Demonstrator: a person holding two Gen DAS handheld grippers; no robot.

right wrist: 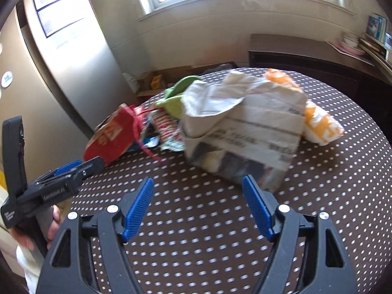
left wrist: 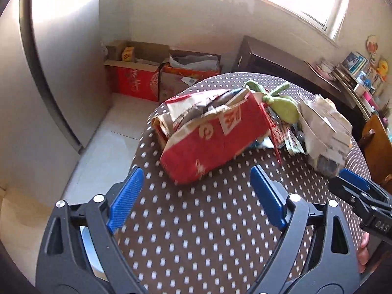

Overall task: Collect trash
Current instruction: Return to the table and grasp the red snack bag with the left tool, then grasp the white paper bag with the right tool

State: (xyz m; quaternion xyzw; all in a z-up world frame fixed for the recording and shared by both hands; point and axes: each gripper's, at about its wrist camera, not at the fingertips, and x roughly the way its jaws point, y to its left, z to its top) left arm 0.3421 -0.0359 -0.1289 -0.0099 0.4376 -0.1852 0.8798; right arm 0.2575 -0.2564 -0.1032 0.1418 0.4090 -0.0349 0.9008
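A crumpled red paper bag (left wrist: 210, 134) lies on a round brown polka-dot table (left wrist: 196, 232). It also shows in the right wrist view (right wrist: 110, 137). A crumpled newspaper bag (right wrist: 242, 132) lies right of it, also in the left wrist view (left wrist: 323, 132). Between them lie wrappers (right wrist: 166, 132) and a green soft thing (left wrist: 284, 105). An orange and white wrapper (right wrist: 321, 125) lies behind the newspaper bag. My left gripper (left wrist: 196, 178) is open and empty, just short of the red bag. My right gripper (right wrist: 198, 188) is open and empty, just short of the newspaper bag.
Cardboard boxes (left wrist: 152, 73) with paper stand on the floor by the far wall. A grey fridge (left wrist: 36, 73) is on the left. A dark cabinet (left wrist: 276, 58) and a shelf with books (left wrist: 357, 73) are at the right. A wooden chair (left wrist: 377, 142) stands at the table's right edge.
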